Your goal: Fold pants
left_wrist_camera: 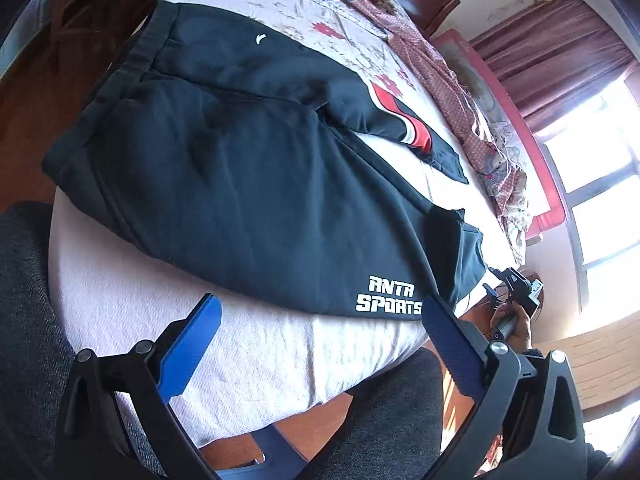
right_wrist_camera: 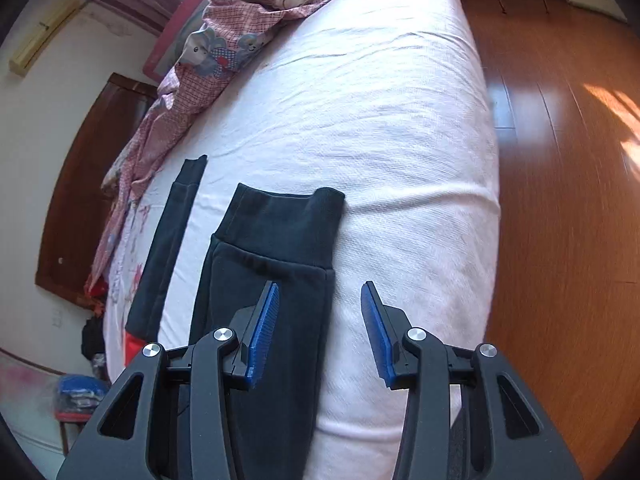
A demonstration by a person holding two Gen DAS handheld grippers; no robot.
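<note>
Blue pads of the right tool [right_wrist_camera: 316, 320] sit nearest the right wrist lens, spread apart with nothing between them, poised over the near edge of the bed [right_wrist_camera: 400, 140]. Its left pad hangs above the near leg of the pants [right_wrist_camera: 272, 280], while its right pad is over bare sheet just right of that leg. Ahead of the pads lies the ribbed cuff [right_wrist_camera: 288, 212], flat on the sheet; the leg's long axis runs almost straight along the line of this tool, from under it out to the cuff. A second leg [right_wrist_camera: 172, 232] lies parallel, a strip of sheet apart, to the left. Beyond both, a crumpled patterned quilt [right_wrist_camera: 192, 80] is bunched along the far left.

From the left wrist view, the left tool [left_wrist_camera: 320, 320] is also spread wide and empty, just off the near bed edge, short of the printed logo [left_wrist_camera: 390, 300]. The waistband [left_wrist_camera: 132, 60] lies far and to the left of it.

Judging from this, the right tool is the nearer one to the leg ends, so a cuff pickup would fall to it, and the left tool would need to travel to the waist.
</note>
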